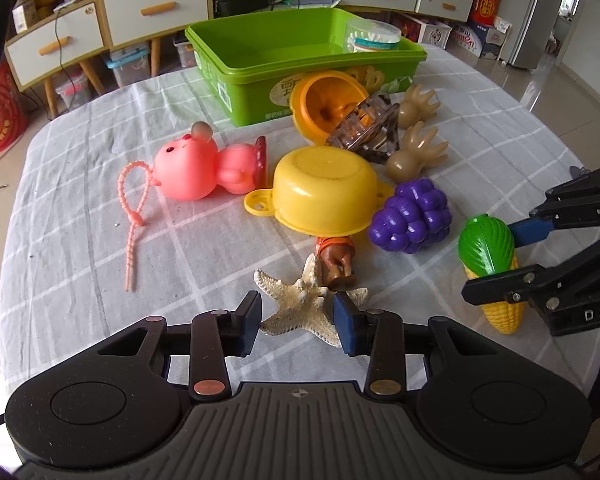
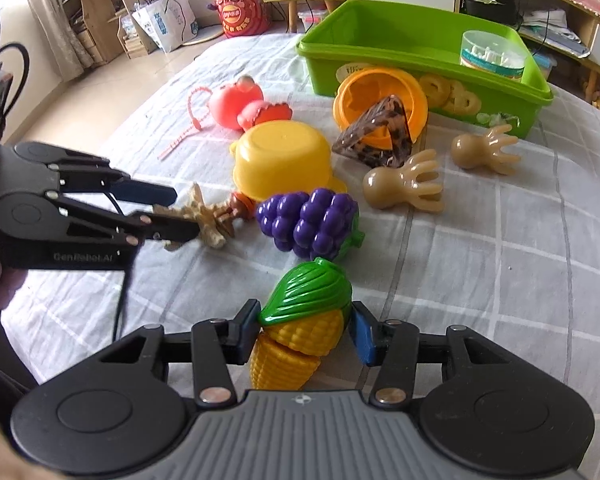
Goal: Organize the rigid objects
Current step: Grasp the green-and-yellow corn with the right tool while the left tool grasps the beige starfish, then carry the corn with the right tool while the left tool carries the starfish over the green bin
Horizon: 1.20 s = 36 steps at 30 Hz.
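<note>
My left gripper (image 1: 297, 322) is open, its fingers on either side of a pale starfish (image 1: 304, 304) lying on the checked cloth; it also shows in the right wrist view (image 2: 176, 212) around the starfish (image 2: 210, 216). My right gripper (image 2: 306, 330) is open around a toy corn cob (image 2: 300, 320) with green husk; a small gap shows at the right pad. The corn (image 1: 492, 260) and right gripper (image 1: 496, 264) show at the right of the left wrist view. A green bin (image 1: 300, 56) stands at the back, holding a round cotton-swab tub (image 1: 374, 36).
On the cloth lie a yellow toy pot (image 1: 324, 192) upside down, purple grapes (image 1: 412, 216), a small brown figurine (image 1: 338, 260), a pink squeaky toy (image 1: 204, 168), an orange pot (image 1: 328, 104) on its side, a tortoiseshell hair clip (image 1: 364, 132) and two beige hand-shaped toys (image 1: 416, 152).
</note>
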Motion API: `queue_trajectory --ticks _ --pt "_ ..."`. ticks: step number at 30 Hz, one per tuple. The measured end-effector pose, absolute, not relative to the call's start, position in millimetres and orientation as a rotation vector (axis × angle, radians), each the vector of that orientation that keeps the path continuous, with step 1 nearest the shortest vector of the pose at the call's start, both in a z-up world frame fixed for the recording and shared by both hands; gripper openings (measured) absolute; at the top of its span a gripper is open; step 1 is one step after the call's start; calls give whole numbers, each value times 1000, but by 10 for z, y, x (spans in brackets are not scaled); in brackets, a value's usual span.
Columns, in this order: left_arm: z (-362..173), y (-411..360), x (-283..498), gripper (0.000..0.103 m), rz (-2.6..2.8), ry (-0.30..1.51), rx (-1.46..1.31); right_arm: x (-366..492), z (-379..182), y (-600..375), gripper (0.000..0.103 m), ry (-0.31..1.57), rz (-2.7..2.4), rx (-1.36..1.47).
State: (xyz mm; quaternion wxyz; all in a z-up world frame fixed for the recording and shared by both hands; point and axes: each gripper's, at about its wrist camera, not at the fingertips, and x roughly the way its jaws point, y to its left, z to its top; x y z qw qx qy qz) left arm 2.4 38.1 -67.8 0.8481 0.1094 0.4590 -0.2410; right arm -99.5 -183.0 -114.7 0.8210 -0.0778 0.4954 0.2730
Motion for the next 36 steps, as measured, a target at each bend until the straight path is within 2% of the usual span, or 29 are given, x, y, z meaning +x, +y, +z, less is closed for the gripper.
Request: queue_trajectory --ticks 4,5,36 --pt "-671 341 7 43 -523 969 233 -948 -1081 -1876 30 1045 572 -135" --pt "-666 330 3 36 -526 968 232 -932 -1072 -1897 30 1045 568 -125" --pt "-251 -24 1 37 -663 901 18 -446 -598 -2417 30 961 436 153"
